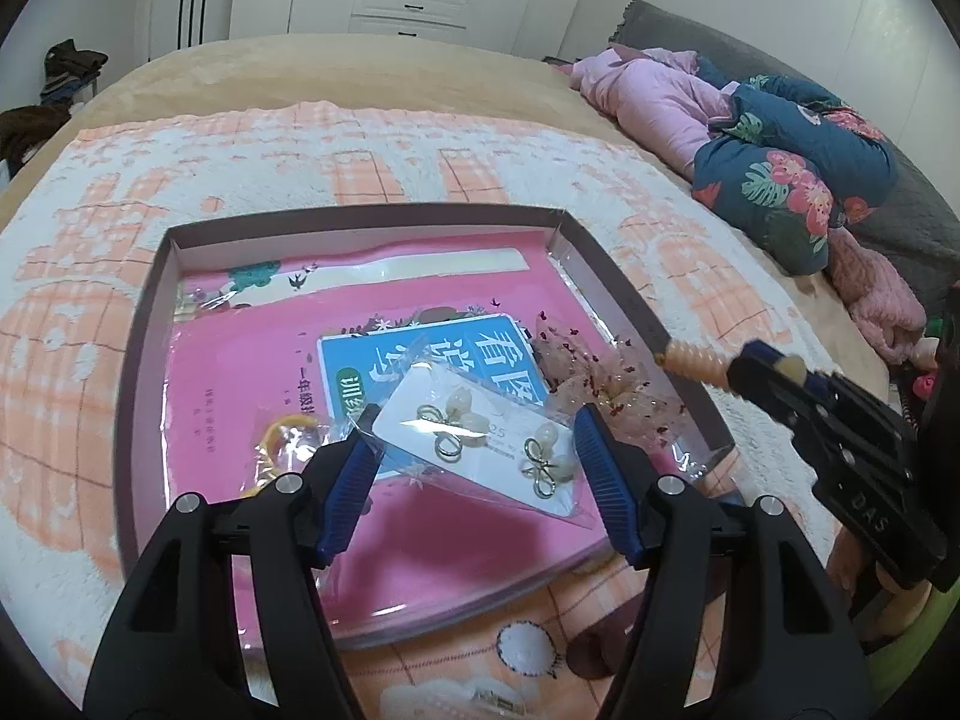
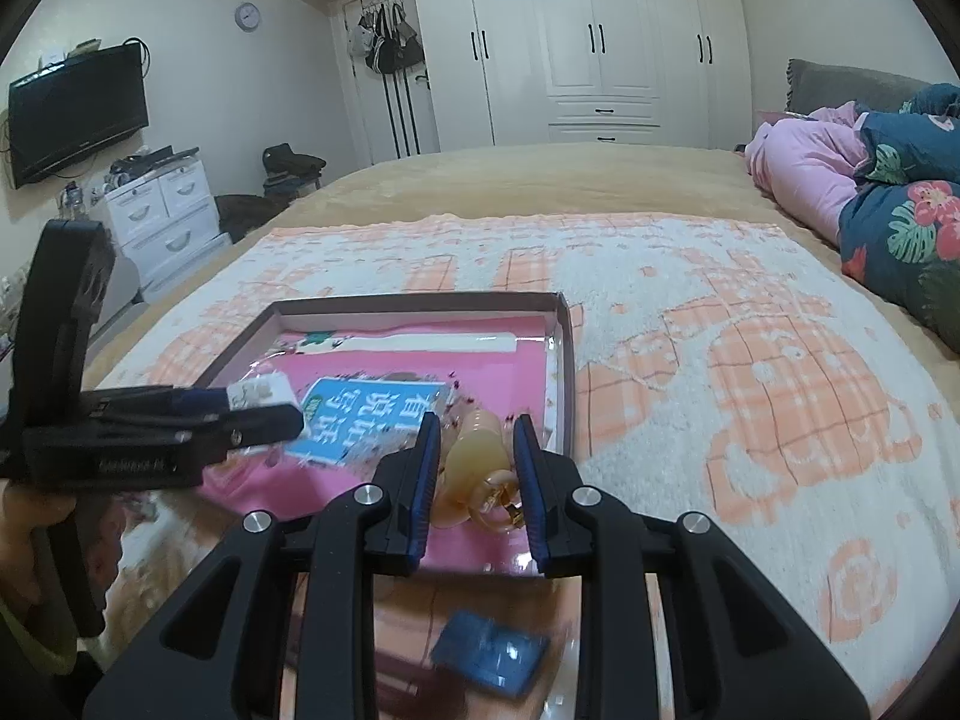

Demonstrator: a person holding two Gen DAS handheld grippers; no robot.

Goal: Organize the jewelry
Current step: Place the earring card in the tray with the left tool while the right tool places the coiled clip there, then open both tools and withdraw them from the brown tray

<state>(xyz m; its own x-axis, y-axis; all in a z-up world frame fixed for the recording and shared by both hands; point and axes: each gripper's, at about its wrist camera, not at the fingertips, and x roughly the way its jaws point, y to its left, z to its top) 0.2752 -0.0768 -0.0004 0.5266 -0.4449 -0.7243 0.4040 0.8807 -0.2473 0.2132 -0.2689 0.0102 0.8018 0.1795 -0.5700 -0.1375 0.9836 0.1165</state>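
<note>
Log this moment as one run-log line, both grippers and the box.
left gripper: shut on white earring card | right gripper: shut on peach ridged hair clip | both over shallow cardboard box

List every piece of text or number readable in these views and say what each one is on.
"DAS": on the side of the right gripper, seen from the left wrist.
"25": on the white earring card in the left gripper; the finer print beside it is too small.
Large white Chinese characters on the blue cover of the book in the box: upside down, partly covered, not reliably readable.
Lettering on the left gripper's body: blurred.
</note>
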